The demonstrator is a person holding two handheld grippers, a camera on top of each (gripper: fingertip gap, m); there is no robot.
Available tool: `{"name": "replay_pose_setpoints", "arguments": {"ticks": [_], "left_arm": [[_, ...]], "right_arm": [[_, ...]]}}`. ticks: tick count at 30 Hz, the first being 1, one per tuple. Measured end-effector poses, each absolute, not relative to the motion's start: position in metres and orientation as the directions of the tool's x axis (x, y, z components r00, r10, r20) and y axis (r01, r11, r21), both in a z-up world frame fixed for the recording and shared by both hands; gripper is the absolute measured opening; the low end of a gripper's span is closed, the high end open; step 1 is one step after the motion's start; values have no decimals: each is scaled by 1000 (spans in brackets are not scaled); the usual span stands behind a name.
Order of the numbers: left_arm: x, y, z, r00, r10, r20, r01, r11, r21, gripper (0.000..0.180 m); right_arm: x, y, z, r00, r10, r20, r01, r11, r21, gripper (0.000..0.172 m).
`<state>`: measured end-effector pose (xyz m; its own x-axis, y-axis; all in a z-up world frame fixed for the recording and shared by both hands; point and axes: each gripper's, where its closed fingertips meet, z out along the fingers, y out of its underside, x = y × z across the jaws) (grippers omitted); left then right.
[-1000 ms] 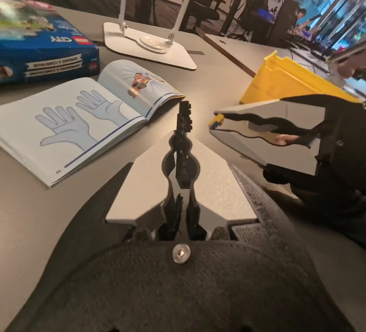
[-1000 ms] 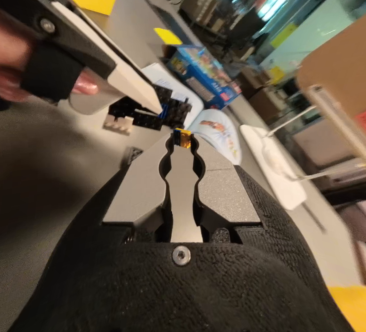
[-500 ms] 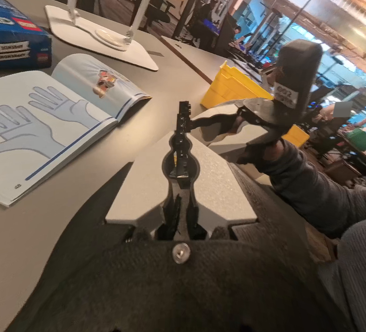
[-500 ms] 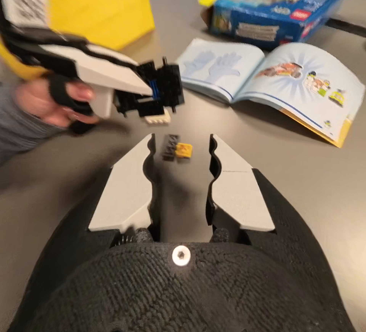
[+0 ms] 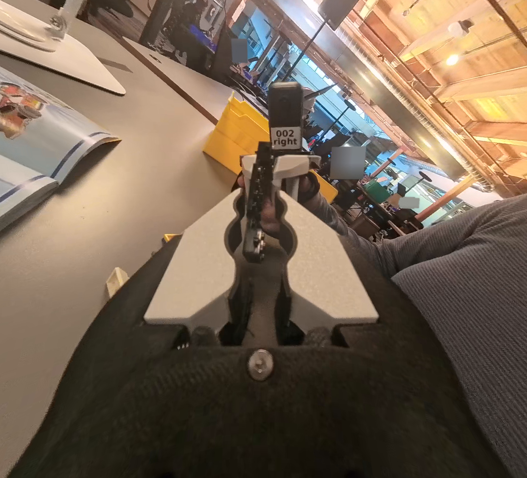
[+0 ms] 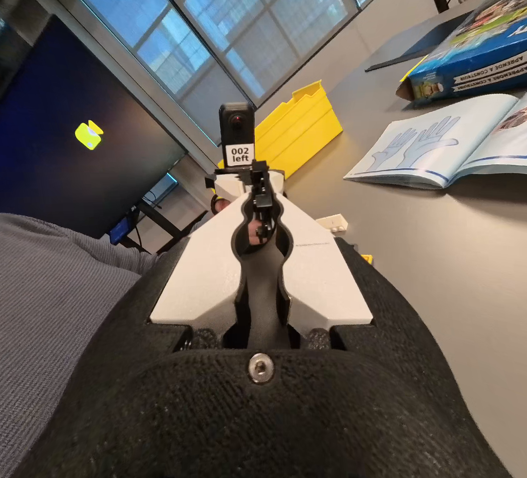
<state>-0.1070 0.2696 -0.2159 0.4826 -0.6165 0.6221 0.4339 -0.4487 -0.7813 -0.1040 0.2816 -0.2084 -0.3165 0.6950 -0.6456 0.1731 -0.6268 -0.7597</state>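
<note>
My two grippers face each other above the grey table (image 5: 99,221). A black brick assembly (image 5: 258,179) stands on edge between them. My right gripper (image 6: 261,199) is shut on one end of it (image 6: 261,187); the left wrist view shows the right gripper's (image 5: 269,166) white fingers clamped on its far end. My left gripper (image 5: 259,194) is open: the assembly stands in the gap between its fingers, near the left finger (image 5: 228,207), and is not pressed by both. The left gripper (image 6: 251,179) also shows behind the assembly in the right wrist view.
A yellow bin (image 5: 233,127) stands behind on the table. An open booklet (image 6: 445,150) and a blue box (image 6: 470,56) lie to the side. A white brick (image 6: 332,223) and a small yellow brick (image 6: 366,259) lie below. A white lamp base (image 5: 71,59) and a dark monitor (image 6: 71,122) stand nearby. The tips of both grippers are at nearly the same place.
My right gripper let go of a small yellow piece, opened wide, swung round and closed on the black assembly. My left gripper, shut on that assembly before, has opened.
</note>
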Motion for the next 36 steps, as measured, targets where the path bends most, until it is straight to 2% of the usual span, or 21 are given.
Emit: {"name": "replay_pose_setpoints", "arguments": {"ticks": [3, 6, 8, 10, 13, 14, 16, 18, 22, 25, 36], "left_arm": [[-111, 271, -216, 471, -600, 647, 456, -462, -761, 6], [-112, 273, -216, 478, -592, 650, 464, -458, -758, 4], [-114, 279, -221, 524, -547, 653, 470, -454, -757, 3], [-117, 283, -228, 571, -499, 651, 465, -456, -758, 3], [-120, 288, -240, 604, -431, 671, 471, -486, -736, 3], [-120, 289, -243, 604, -412, 682, 479, -496, -724, 3], [-120, 290, -247, 604, -386, 697, 488, -512, -707, 3], [-121, 292, -251, 622, -360, 695, 489, -514, -704, 2], [-120, 293, -256, 710, -344, 614, 408, -510, -757, 3], [-120, 292, -259, 767, -340, 544, 342, -501, -795, 3], [-120, 291, -257, 728, -350, 589, 382, -506, -773, 3]], "right_arm": [[-102, 285, -206, -321, 692, -647, 157, -635, -757, 11], [-106, 291, -209, -260, 752, -606, 121, -598, -793, 12], [-110, 300, -222, -112, 891, -440, 123, -427, -896, 19], [-114, 307, -232, 27, 980, -197, 174, -199, -964, 30], [-115, 313, -239, 159, 978, 132, 260, 88, -962, 31], [-117, 312, -240, 170, 966, 196, 283, 143, -948, 27], [-120, 309, -247, 166, 949, 269, 336, 203, -920, 34], [-121, 309, -252, 161, 956, 247, 351, 178, -919, 39], [-121, 313, -260, 178, 969, 174, 385, 94, -918, 35], [-121, 312, -263, 174, 968, 180, 405, 96, -909, 35], [-120, 312, -260, 130, 991, 28, 328, -16, -945, 30]]}}
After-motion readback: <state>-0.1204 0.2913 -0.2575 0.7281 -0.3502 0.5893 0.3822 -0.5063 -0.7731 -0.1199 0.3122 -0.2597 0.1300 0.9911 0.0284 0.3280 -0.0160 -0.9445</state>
